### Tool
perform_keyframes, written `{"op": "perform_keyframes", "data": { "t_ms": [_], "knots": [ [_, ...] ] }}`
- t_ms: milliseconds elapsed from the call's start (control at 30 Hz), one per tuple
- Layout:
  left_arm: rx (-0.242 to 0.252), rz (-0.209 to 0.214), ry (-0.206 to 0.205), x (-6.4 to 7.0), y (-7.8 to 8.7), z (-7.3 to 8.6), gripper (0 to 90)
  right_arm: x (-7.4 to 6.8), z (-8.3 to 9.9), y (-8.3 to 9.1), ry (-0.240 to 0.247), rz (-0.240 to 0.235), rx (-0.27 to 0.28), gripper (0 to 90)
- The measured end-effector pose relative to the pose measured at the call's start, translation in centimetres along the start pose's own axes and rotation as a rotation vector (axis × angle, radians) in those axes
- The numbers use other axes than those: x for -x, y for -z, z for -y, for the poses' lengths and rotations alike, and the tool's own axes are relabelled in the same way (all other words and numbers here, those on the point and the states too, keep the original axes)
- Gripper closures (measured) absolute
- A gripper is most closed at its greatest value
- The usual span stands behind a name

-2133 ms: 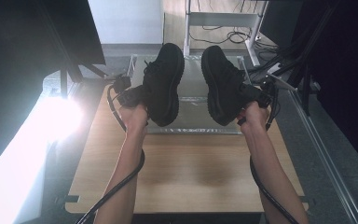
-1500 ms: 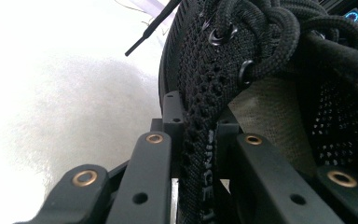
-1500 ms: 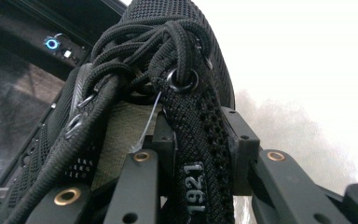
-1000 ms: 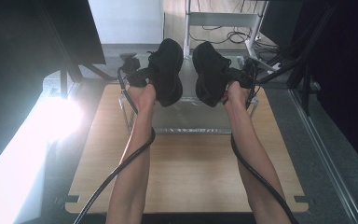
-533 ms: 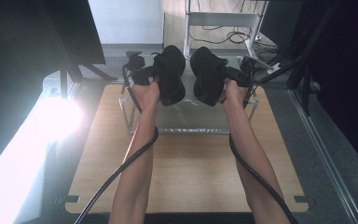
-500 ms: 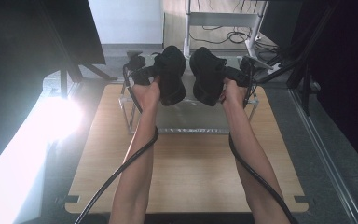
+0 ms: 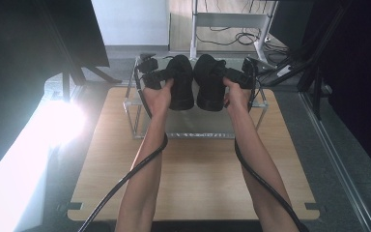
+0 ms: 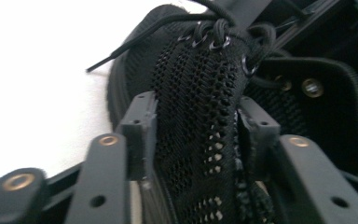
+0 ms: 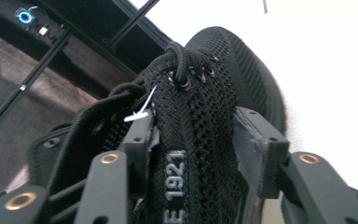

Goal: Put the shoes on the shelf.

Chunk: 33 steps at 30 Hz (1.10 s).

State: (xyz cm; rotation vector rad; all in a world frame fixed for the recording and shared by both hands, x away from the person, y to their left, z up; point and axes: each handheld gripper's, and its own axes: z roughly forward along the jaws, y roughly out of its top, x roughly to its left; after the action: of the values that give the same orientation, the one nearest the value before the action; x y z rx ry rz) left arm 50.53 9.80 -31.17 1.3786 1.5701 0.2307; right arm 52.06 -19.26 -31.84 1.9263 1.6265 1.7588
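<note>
Your high view is dim and dark-edged, with harsh glare blowing out the left floor beside the light wooden tabletop (image 7: 193,169). Your gripper views have overexposed white backgrounds; the black mesh laced shoes (image 8: 200,93) look slightly soft up close.

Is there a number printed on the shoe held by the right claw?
Yes, in the right gripper view the black shoe shows white characters reading 1921 on its tongue, between the claw's jaws.

High view overhead, facing forward-down; gripper views close behind jaws, sharing shoes (image 7: 193,82)
</note>
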Motion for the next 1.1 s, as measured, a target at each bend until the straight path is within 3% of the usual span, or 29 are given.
{"op": "perform_keyframes", "data": {
  "t_ms": [200, 333, 433, 500, 633, 767, 867, 967, 1100],
  "knots": [
    [0.019, 0.078, 0.001, -0.5, 0.4, 0.1, 40.5, 0.2, 0.0, 0.2, -0.022, -0.060, -0.001, 35.4],
    [0.033, 0.118, 0.006, -0.8, 0.9, 0.1, 38.7, 0.5, 0.1, 0.3, -0.037, -0.098, 0.015, 30.1],
    [0.027, 0.143, 0.014, -0.8, 1.1, 0.2, 36.7, 0.8, 0.1, 0.8, -0.093, -0.171, 0.036, 32.2],
    [0.026, 0.151, 0.014, -0.8, 1.3, 0.3, 35.5, 1.0, 0.0, 1.1, -0.108, -0.193, 0.041, 32.4],
    [0.022, 0.195, 0.038, -1.3, 1.9, 0.4, 37.7, 1.2, -0.3, 2.2, -0.089, -0.212, 0.035, 36.6],
    [-0.005, 0.194, 0.034, -1.6, 2.0, 0.8, 43.4, 1.6, -0.2, 2.7, -0.065, -0.208, 0.007, 45.3],
    [-0.002, 0.203, 0.059, -1.7, 1.9, 1.0, 46.5, 2.1, 0.6, 2.2, -0.094, -0.244, -0.024, 50.0],
    [-0.013, 0.214, 0.061, -1.5, 1.7, 1.0, 48.6, 2.4, 1.1, 1.8, -0.123, -0.256, -0.011, 56.7],
    [-0.012, 0.208, 0.052, -1.3, 1.6, 1.0, 48.8, 2.2, 1.3, 1.6, -0.126, -0.258, -0.003, 58.0]
  ]
}}
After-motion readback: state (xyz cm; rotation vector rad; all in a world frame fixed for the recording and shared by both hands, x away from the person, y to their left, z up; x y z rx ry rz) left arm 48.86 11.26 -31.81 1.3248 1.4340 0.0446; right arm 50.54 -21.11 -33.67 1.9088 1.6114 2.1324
